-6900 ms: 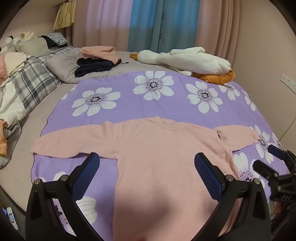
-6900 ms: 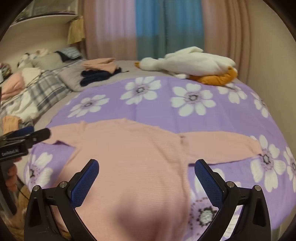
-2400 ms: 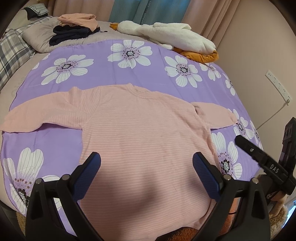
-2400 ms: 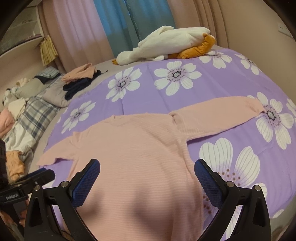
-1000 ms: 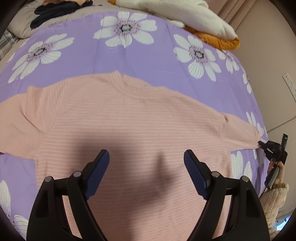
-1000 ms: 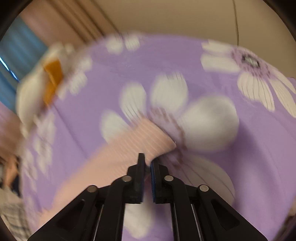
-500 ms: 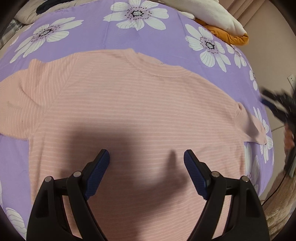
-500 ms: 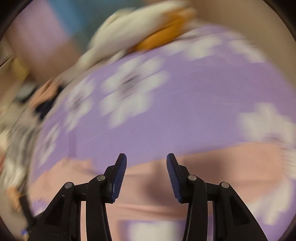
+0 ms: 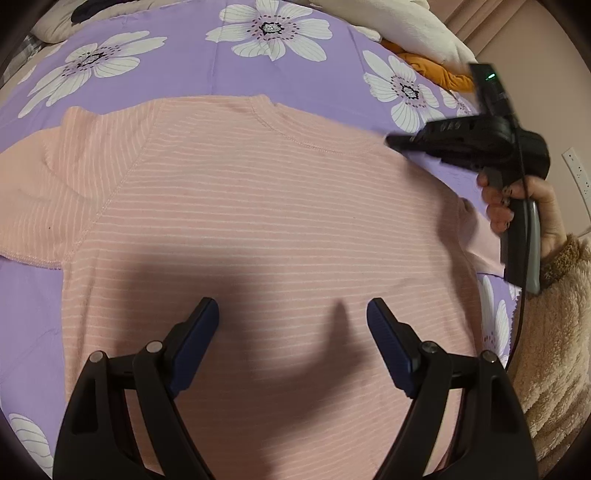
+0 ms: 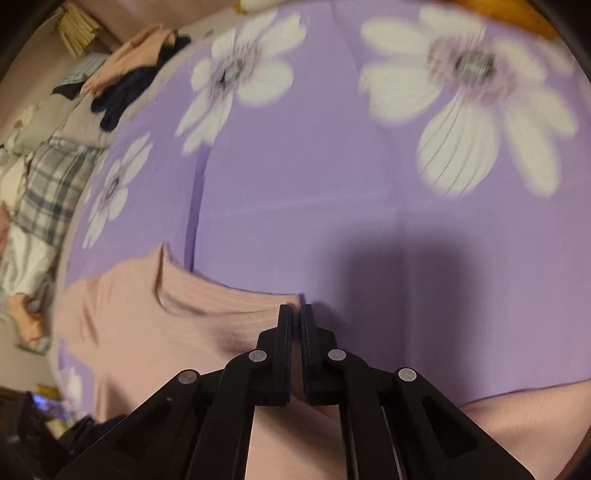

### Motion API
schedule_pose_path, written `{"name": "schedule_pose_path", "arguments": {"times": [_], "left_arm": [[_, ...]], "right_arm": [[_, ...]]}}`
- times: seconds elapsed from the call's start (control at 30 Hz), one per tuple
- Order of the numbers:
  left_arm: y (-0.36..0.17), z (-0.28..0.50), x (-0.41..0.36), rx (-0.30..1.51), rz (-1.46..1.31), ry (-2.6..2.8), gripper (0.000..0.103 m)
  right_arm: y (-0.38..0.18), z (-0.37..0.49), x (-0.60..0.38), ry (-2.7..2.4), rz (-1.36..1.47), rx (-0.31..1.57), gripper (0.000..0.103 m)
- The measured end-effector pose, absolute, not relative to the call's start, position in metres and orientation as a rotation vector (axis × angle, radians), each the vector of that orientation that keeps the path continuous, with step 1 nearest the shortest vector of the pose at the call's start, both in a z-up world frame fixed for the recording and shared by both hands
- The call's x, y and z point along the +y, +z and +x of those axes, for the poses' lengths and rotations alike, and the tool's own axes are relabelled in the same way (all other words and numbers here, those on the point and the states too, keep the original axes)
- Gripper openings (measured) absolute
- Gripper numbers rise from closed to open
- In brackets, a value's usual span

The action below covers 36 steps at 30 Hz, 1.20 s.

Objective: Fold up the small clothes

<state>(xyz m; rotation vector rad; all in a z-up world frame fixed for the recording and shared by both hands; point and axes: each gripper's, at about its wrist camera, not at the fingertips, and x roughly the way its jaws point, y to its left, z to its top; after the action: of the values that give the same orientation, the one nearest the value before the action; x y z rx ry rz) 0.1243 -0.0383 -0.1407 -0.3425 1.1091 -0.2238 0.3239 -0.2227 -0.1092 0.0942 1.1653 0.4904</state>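
A pink striped sweater (image 9: 258, 206) lies flat, front up, on a purple flowered sheet (image 9: 184, 74). My left gripper (image 9: 291, 332) is open and empty, hovering low over the sweater's lower middle. My right gripper (image 10: 298, 310) is shut on the sweater's right shoulder edge (image 10: 221, 310), by the neckline (image 10: 162, 280). In the left wrist view the right gripper (image 9: 395, 142) reaches in from the right, held by a hand in a fuzzy beige cuff. The sweater's right sleeve (image 9: 480, 243) lies partly hidden behind that hand.
A white plush with an orange piece (image 9: 424, 33) lies at the sheet's far right. Folded pink and dark clothes (image 10: 129, 66) and a plaid blanket (image 10: 48, 184) sit at the far left of the bed. A wall socket (image 9: 576, 166) is at right.
My right gripper let go of the sleeve cuff, opened, swung over to the shoulder edge and has shut on it. My left gripper has stayed open over the sweater, edging nearer.
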Motion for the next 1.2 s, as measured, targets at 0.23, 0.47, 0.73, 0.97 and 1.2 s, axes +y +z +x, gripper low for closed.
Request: {"name": "schedule_pose_path", "arguments": {"times": [0.23, 0.47, 0.73, 0.97, 1.2], "left_arm": [[-0.141, 0.128, -0.032, 1.104, -0.378, -0.219, 0.082], [-0.139, 0.129, -0.033, 1.108, -0.364, -0.225, 0.082], [-0.139, 0.128, -0.039, 1.105, -0.334, -0.240, 0.082], [-0.117, 0.149, -0.047, 1.077, -0.321, -0.281, 0.082], [-0.074, 0.224, -0.090, 0.981, -0.247, -0.363, 0.077]], "right_arm": [[-0.067, 0.330, -0.225, 0.410, -0.070, 0.968, 0.000], [-0.097, 0.338, -0.253, 0.385, 0.071, 1.126, 0.001], [-0.091, 0.316, -0.337, 0.269, 0.138, 1.154, 0.057], [-0.117, 0.295, -0.395, 0.225, 0.106, 1.241, 0.059], [-0.122, 0.283, -0.382, 0.224, -0.067, 1.178, 0.003]]}}
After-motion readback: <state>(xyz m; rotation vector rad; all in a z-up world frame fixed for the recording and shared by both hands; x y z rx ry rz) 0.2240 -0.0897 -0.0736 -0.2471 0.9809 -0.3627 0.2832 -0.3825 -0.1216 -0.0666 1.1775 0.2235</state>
